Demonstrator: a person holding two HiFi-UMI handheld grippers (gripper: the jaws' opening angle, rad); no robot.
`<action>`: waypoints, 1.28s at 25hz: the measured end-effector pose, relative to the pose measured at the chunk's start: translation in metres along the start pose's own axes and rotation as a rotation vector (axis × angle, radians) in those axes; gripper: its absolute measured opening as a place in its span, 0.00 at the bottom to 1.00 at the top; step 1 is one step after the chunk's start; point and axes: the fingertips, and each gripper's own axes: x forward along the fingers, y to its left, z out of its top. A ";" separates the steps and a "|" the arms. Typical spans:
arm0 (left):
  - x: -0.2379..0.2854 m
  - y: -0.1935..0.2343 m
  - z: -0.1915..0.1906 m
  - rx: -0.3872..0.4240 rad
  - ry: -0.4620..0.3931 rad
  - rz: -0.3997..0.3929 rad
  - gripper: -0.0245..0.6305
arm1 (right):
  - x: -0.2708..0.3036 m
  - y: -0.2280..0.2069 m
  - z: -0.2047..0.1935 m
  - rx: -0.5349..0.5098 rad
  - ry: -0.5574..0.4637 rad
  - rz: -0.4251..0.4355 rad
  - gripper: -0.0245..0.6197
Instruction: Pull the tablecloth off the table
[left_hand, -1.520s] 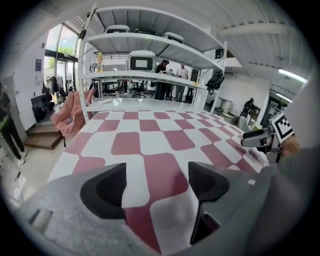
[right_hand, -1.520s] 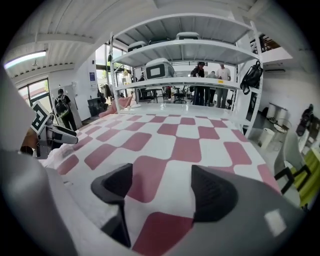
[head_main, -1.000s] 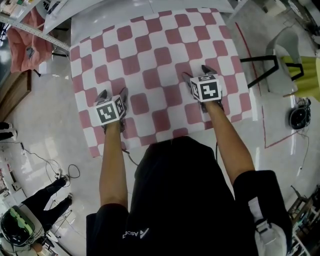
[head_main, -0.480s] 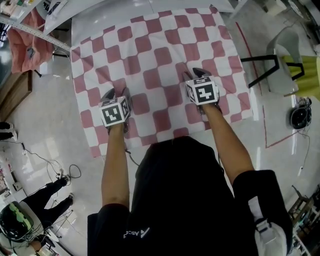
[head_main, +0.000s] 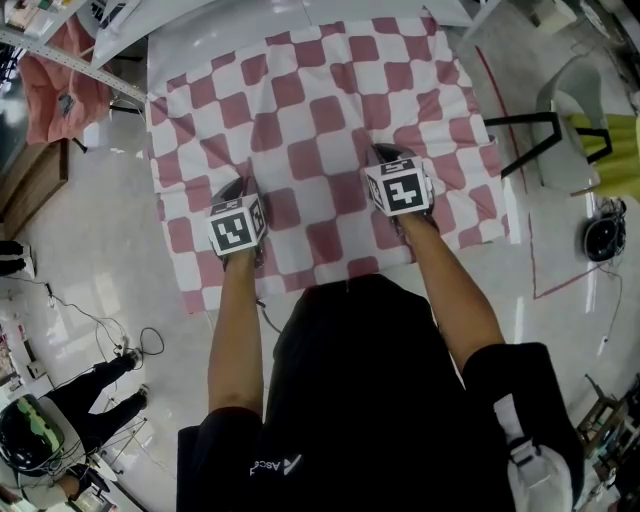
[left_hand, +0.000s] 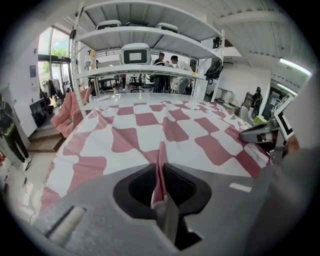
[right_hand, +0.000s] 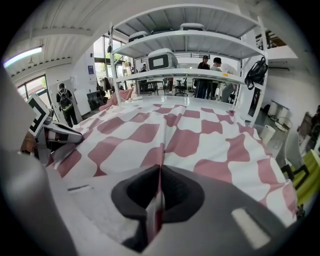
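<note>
- Left gripper (left_hand: 160, 169): its jaws have just been closing and now pinch a raised fold of the tablecloth (head_main: 310, 110).
- Right gripper (right_hand: 159, 172): its jaws have just been closing too and are nipped tight on a second fold.
- Both grips sit close to the cloth's near edge, well apart, with a crease running away from each.
- The red-and-white checked cloth lies spread over the table (head_main: 210, 35).
- A shelf rack (left_hand: 145, 37) stands beyond the far end.

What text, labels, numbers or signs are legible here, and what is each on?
"ASCO": white print on the person's black shirt, beside a logo.
Left marker cube, right marker cube: square patterns, no letters.
Sheets on the top-left shelf: too small to read.
</note>
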 end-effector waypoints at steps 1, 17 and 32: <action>-0.001 0.000 0.000 -0.009 -0.006 0.001 0.11 | 0.000 0.001 0.000 0.003 -0.003 0.006 0.05; -0.058 -0.022 0.020 -0.103 -0.222 -0.088 0.05 | -0.071 0.023 0.028 0.181 -0.251 0.231 0.04; -0.129 -0.027 0.044 -0.259 -0.451 -0.098 0.05 | -0.142 0.032 0.066 0.196 -0.416 0.407 0.04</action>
